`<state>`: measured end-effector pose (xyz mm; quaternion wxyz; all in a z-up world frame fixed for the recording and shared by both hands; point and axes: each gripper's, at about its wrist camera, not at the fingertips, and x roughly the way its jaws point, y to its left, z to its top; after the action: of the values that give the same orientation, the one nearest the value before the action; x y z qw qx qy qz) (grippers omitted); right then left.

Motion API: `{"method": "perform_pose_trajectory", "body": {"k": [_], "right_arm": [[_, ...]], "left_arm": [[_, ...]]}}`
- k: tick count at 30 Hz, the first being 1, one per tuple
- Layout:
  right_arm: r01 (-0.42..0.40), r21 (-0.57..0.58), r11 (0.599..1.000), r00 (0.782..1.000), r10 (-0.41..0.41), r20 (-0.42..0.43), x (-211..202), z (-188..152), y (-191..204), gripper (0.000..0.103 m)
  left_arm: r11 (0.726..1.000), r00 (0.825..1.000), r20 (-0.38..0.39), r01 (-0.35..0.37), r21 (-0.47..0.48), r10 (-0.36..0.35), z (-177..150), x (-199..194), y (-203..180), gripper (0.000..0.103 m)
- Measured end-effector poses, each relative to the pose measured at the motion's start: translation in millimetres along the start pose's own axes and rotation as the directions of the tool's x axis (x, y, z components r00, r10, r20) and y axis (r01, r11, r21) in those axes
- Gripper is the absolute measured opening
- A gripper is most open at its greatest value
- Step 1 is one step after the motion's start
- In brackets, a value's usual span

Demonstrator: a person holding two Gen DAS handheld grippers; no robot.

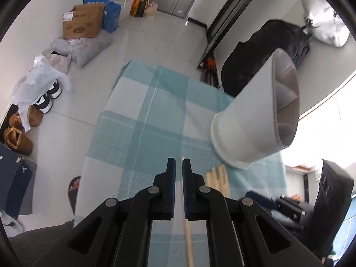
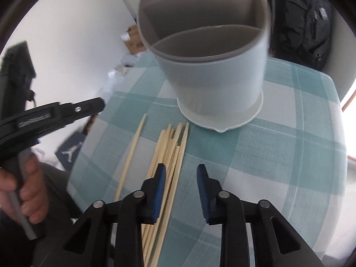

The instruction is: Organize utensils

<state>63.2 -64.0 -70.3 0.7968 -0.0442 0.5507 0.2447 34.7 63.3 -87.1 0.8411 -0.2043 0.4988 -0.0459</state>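
Observation:
A white utensil holder (image 1: 249, 122) with a grey divided inside stands upright on the teal-and-white checked tablecloth (image 1: 155, 111). In the left wrist view my left gripper (image 1: 179, 162) is shut on one wooden chopstick (image 1: 188, 233), which runs along its right pad above the cloth, left of the holder. In the right wrist view the holder (image 2: 211, 77) stands just beyond a pile of several chopsticks (image 2: 169, 146), with a single chopstick (image 2: 133, 151) lying apart to the left. My right gripper (image 2: 180, 169) hangs open over the pile's right edge. A hand holds the left gripper (image 2: 100, 105) at the left.
The table (image 2: 267, 155) ends close on the left and on the far side. On the floor lie cardboard boxes (image 1: 82, 22), plastic bags and shoes (image 1: 47, 98). A black backpack (image 2: 307, 26) sits behind the holder. A dark stand (image 2: 15, 71) is at the left.

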Motion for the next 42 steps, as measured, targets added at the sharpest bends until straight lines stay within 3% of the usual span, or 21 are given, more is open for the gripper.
{"method": "perform_pose_trajectory", "body": {"k": [2, 6, 11, 13, 18, 28, 39, 42], "right_arm": [[0.043, -0.011, 0.999, 0.999, -0.043, -0.006, 5, 4, 3, 0.023], [0.106, -0.028, 0.994, 0.994, -0.107, -0.017, 16, 14, 10, 0.02], [0.181, -0.058, 0.982, 0.983, -0.183, -0.029, 27, 24, 24, 0.017], [0.236, -0.057, 0.97, 0.97, -0.239, -0.044, 29, 26, 26, 0.01], [0.248, -0.043, 0.968, 0.966, -0.251, -0.066, 25, 25, 24, 0.004], [0.171, 0.066, 0.983, 0.982, -0.165, -0.093, 15, 15, -3, 0.004], [0.249, -0.125, 0.96, 0.963, -0.259, -0.076, 27, 18, 23, 0.008], [0.239, -0.133, 0.962, 0.967, -0.248, -0.062, 32, 19, 29, 0.006]], "left_arm": [[1.0, 1.0, -0.019, -0.012, 0.007, 0.013, -2, 3, 2, 0.006], [1.0, 0.999, -0.032, -0.021, -0.001, 0.021, -5, -1, 8, 0.032], [0.999, 0.998, -0.035, -0.046, -0.011, 0.046, -7, -5, 15, 0.033], [0.999, 0.998, -0.042, -0.052, -0.015, 0.052, -7, -4, 18, 0.033], [0.998, 0.997, -0.053, -0.06, -0.034, 0.058, -7, -3, 24, 0.034], [0.997, 0.995, -0.078, -0.066, -0.033, 0.064, -8, 1, 21, 0.034], [0.994, 0.987, -0.119, -0.109, -0.015, 0.106, -12, 10, 20, 0.034], [0.993, 0.985, -0.129, -0.117, -0.011, 0.114, -13, 12, 19, 0.034]]}}
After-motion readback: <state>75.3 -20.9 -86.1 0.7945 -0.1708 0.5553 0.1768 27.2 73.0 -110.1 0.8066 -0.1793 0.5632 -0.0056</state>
